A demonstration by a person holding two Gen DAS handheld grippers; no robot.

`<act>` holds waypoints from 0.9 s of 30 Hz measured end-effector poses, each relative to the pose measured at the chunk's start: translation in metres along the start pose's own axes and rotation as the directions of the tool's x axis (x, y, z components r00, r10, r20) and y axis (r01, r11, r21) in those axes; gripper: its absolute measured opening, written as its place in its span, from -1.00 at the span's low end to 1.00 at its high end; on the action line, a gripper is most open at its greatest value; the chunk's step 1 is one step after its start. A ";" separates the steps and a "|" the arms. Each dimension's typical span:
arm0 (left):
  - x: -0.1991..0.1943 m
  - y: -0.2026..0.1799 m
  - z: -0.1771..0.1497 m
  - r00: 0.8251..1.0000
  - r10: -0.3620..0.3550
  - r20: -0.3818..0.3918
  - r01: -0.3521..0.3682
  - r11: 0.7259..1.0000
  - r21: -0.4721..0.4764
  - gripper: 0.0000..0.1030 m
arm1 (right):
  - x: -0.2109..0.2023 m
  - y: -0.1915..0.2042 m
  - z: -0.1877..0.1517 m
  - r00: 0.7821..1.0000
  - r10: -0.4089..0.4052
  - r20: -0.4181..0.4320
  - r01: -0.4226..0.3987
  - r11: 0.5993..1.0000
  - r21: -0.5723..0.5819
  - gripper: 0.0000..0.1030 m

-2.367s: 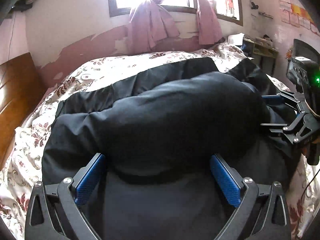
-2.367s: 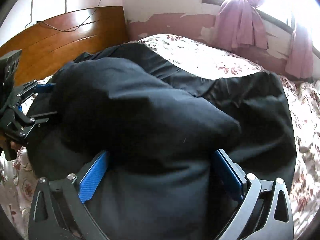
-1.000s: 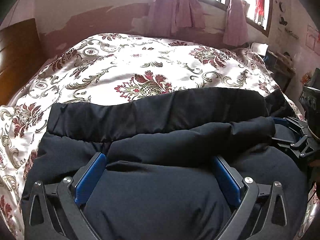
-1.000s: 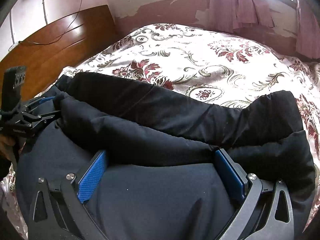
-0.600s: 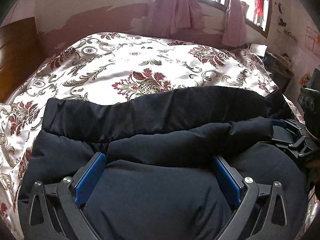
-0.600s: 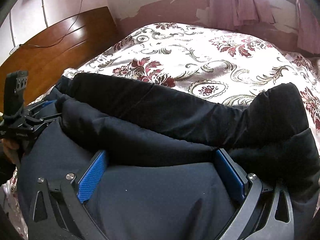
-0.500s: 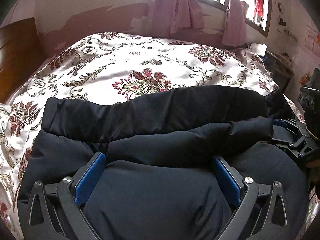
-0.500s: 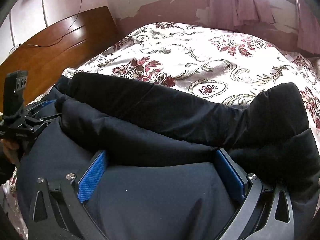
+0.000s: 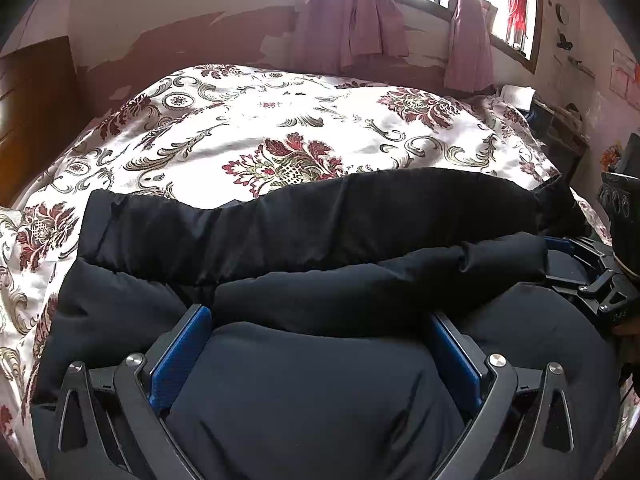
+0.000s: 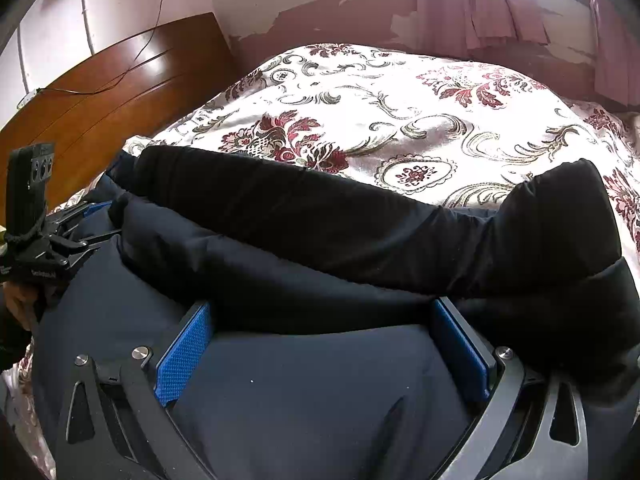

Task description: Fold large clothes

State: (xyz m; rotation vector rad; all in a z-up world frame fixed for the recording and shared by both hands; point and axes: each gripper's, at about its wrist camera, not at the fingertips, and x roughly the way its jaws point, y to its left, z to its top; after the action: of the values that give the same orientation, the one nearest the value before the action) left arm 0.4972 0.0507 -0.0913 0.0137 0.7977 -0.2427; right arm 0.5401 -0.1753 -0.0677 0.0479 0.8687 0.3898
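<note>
A large dark puffy jacket (image 9: 304, 240) lies folded over itself on the near part of the bed; it also fills the right wrist view (image 10: 360, 232). My left gripper (image 9: 320, 320) is open, its blue pads (image 9: 180, 356) wide apart on the folded layer. My right gripper (image 10: 324, 316) is open in the same way, its blue pads (image 10: 184, 356) resting on the fabric. Each gripper shows in the other's view: the right one (image 9: 600, 280) at the jacket's right end, the left one (image 10: 60, 240) at its left end. Neither pinches cloth.
The floral bedspread (image 9: 280, 136) covers the far half of the bed. A wooden headboard (image 10: 100, 100) stands at the left. Pink curtains (image 9: 352, 28) hang under the window. A cluttered shelf (image 9: 560, 120) stands at the right of the bed.
The raised bulk of the jacket has been brought down toward me and laid as a fold. Over the last half second the fabric has settled slightly; the grippers stay open.
</note>
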 end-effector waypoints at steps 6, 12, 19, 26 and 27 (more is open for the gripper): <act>0.003 0.000 -0.001 1.000 0.002 0.000 -0.002 1.000 0.002 1.00 | 0.000 0.000 0.000 1.000 0.001 -0.003 -0.001 1.000 0.000 0.99; 0.006 0.000 -0.002 1.000 0.006 -0.002 -0.006 1.000 0.002 1.00 | 0.000 0.000 -0.001 1.000 -0.002 -0.002 0.002 1.000 -0.002 0.99; 0.005 -0.002 -0.004 1.000 0.015 0.000 -0.015 1.000 0.010 1.00 | 0.000 0.000 -0.002 1.000 -0.007 0.001 0.007 1.000 -0.005 0.99; 0.000 -0.001 -0.006 1.000 0.011 0.024 -0.012 1.000 0.011 1.00 | -0.009 0.001 -0.004 0.999 -0.016 0.034 0.016 1.000 -0.013 0.99; -0.004 -0.001 -0.007 0.999 0.012 0.034 -0.012 1.000 0.010 1.00 | -0.012 0.002 -0.005 0.999 -0.019 0.043 0.020 1.000 -0.016 0.99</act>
State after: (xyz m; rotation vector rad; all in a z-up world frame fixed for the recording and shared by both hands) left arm 0.4896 0.0509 -0.0930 0.0242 0.7623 -0.2353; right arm 0.5291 -0.1782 -0.0616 0.0325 0.8235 0.3762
